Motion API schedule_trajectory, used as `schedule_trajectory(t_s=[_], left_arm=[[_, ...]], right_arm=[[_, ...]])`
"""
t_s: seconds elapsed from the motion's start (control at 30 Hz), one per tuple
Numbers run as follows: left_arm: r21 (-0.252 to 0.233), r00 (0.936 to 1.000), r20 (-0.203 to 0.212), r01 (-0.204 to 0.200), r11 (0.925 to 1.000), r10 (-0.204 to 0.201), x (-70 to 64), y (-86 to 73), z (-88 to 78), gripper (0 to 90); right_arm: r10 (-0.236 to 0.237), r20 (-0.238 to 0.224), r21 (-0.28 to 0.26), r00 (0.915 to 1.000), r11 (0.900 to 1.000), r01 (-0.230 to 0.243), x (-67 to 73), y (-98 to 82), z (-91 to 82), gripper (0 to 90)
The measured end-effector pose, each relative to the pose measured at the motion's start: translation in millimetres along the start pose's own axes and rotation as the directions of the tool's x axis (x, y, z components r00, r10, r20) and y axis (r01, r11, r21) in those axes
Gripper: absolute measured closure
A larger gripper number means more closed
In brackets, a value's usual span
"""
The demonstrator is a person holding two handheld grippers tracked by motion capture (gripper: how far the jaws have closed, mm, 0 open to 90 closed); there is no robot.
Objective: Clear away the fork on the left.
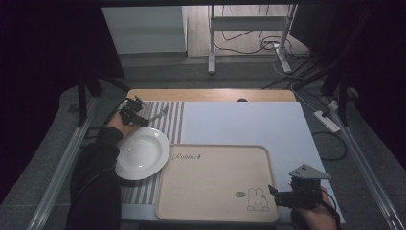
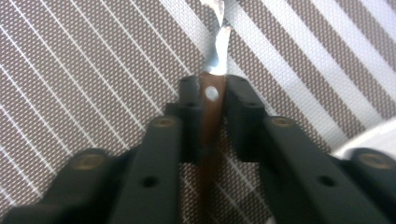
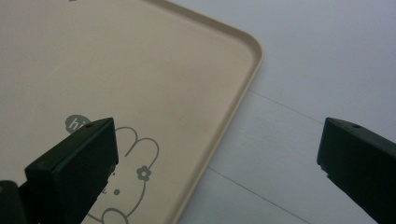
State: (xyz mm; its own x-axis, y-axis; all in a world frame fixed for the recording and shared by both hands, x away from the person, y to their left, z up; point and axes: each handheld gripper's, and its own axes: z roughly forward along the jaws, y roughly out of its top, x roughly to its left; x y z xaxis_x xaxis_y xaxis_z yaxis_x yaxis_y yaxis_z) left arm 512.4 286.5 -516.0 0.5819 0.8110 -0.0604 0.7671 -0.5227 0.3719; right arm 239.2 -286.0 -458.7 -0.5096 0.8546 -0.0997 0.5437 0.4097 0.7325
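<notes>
Two grippers: one in each of the person's hands, well apart, at opposite sides of the tabletop
Left gripper: near the far left corner of the tabletop, over the striped placemat; in the left gripper view its pads press on the brown handle of a piece of cutlery from both sides
Cutlery: lies flat on the placemat, brown handle between the jaws, a pale rivet on the handle, the metal end running on past the jaw tips; in the high view it shows as a light sliver pointing toward the far edge; which kind of cutlery it is I cannot tell
Right gripper: at the near right corner of the tabletop, jaws spread wide with nothing between them, hovering over the near right corner of the tray
Tray: beige, bare, at the near edge of the tabletop, with a rabbit drawing in its near right corner and lettering at its far left corner; its rim curves through the right gripper view
Plate: white, deep, on the placemat just left of the tray, close by the left gripper
White sheet: covers the tabletop right of the placemat, under the tray
</notes>
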Motion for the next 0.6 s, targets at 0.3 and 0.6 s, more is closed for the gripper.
schedule_trajectory(t_s=[0.3,0.6], left_arm=[[-0.043,0.9999,0.01,0.003,0.9991,-0.003,7.1,-3.2,-13.3,78.1],[-0.061,0.9998,-0.017,0.0,0.9981,-0.001,11.1,-8.4,-43.6,78.0]], right_arm=[[0.0,0.001,0.0,1.0,1.0,0.0,0.1,0.1,0.0,0.0],[-0.002,0.001,-0.003,1.0,1.0,0.002,0.2,-0.1,-0.3,0.0]])
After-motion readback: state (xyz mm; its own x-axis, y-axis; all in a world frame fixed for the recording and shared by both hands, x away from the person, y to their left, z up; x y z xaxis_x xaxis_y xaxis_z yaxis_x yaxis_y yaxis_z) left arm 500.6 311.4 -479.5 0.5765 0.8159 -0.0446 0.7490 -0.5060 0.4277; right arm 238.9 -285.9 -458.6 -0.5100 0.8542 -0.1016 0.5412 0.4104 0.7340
